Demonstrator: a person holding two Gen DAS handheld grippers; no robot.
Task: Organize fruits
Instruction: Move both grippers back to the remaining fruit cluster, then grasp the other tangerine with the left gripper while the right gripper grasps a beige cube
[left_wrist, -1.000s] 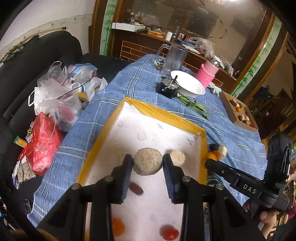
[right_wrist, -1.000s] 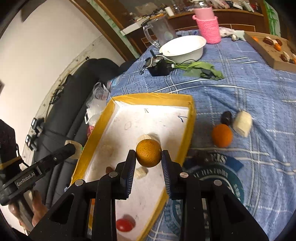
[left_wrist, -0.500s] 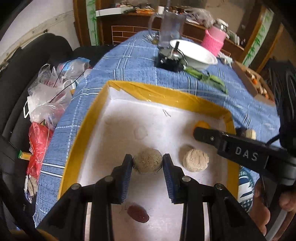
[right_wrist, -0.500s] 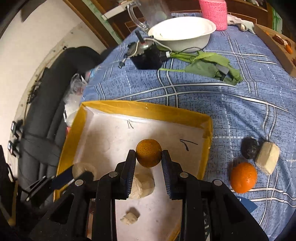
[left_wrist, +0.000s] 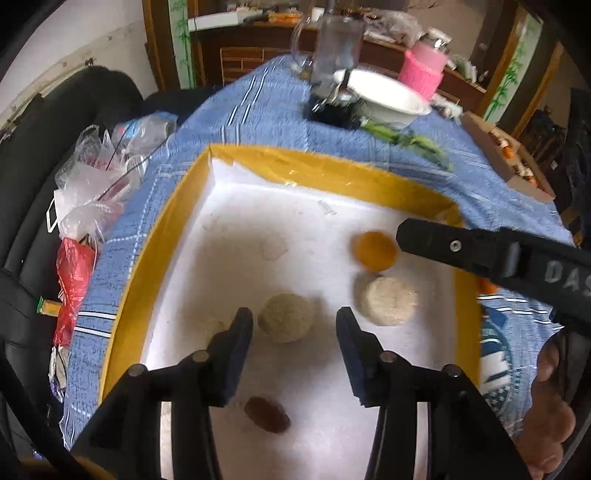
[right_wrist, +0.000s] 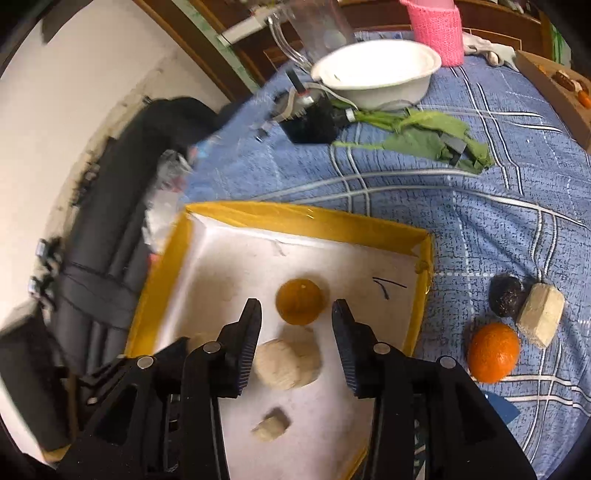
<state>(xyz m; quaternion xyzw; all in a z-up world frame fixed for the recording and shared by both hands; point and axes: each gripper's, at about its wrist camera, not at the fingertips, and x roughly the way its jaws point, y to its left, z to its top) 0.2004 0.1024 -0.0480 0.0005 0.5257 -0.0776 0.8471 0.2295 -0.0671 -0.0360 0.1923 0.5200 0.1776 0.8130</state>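
A yellow-rimmed tray (left_wrist: 332, 173) with a white floor lies on the blue cloth. In the left wrist view a rough beige ball (left_wrist: 286, 317) rests on the tray floor between the tips of my left gripper (left_wrist: 293, 332), whose jaws are opening and no longer press it. In the right wrist view an orange (right_wrist: 298, 301) sits on the tray floor just past the tips of my right gripper (right_wrist: 297, 321), whose jaws are also opening, clear of it. A second beige ball (right_wrist: 286, 363) lies under that gripper. Another orange (right_wrist: 493, 352), a dark fruit (right_wrist: 506, 295) and a beige block (right_wrist: 541, 319) lie on the cloth to the tray's right.
A dark red fruit (left_wrist: 267, 414) and a small beige chunk (right_wrist: 271, 429) lie in the tray. Beyond it stand a white bowl (right_wrist: 373, 70), green leaves (right_wrist: 424, 136), a pink cup (right_wrist: 436, 29) and a glass jug (left_wrist: 332, 44). Plastic bags (left_wrist: 92, 192) hang left of the table.
Both grippers came down over the tray and let go: the beige ball and the orange, gripped before, now lie on the tray floor with the jaws spread apart.
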